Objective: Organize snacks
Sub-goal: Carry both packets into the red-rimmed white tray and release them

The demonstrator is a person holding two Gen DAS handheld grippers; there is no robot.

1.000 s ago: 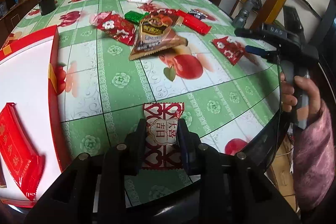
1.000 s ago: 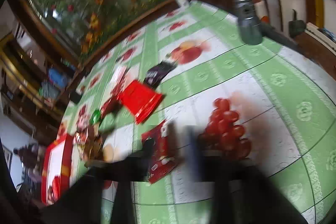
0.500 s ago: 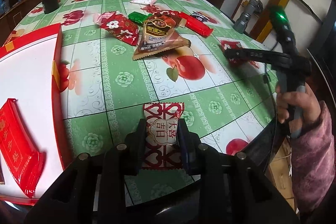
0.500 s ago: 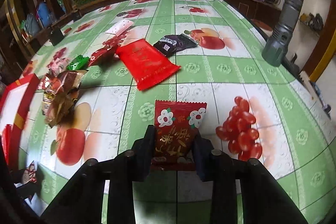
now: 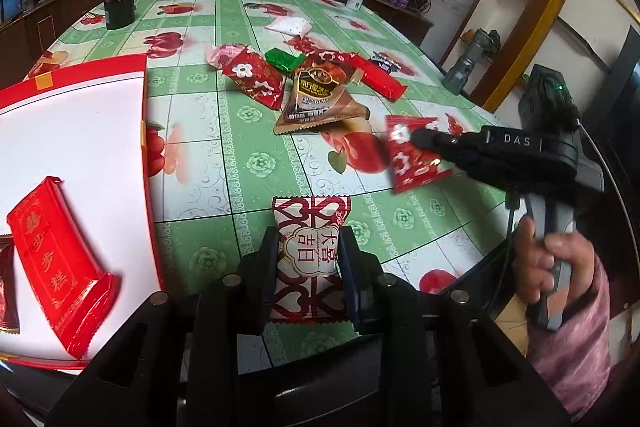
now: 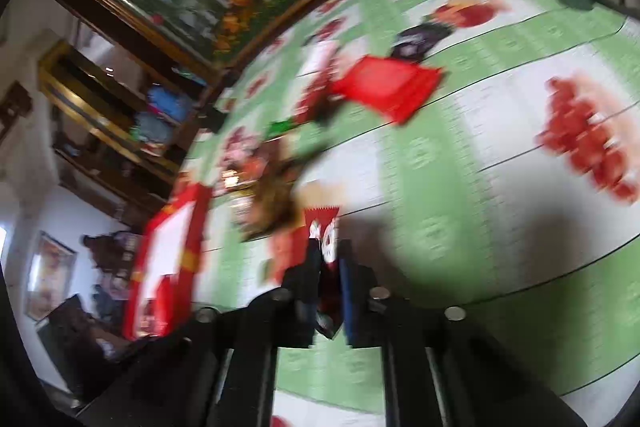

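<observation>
Blur hides my right hand-held gripper [image 6: 326, 263] pinching a flowered red packet [image 6: 324, 227]; the left view shows it sharply, left hand-held gripper [image 5: 308, 255] clamping a heart-patterned candy [image 5: 310, 251], red pack [image 5: 56, 263] in the near-left tray [image 5: 80, 131].

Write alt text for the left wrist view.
The left claw grips a red-and-white heart-patterned candy packet above a green fruit-print tablecloth. At right, the right claw holds a red flowered packet; a red-rimmed white tray with a long red packet sits left.
</observation>
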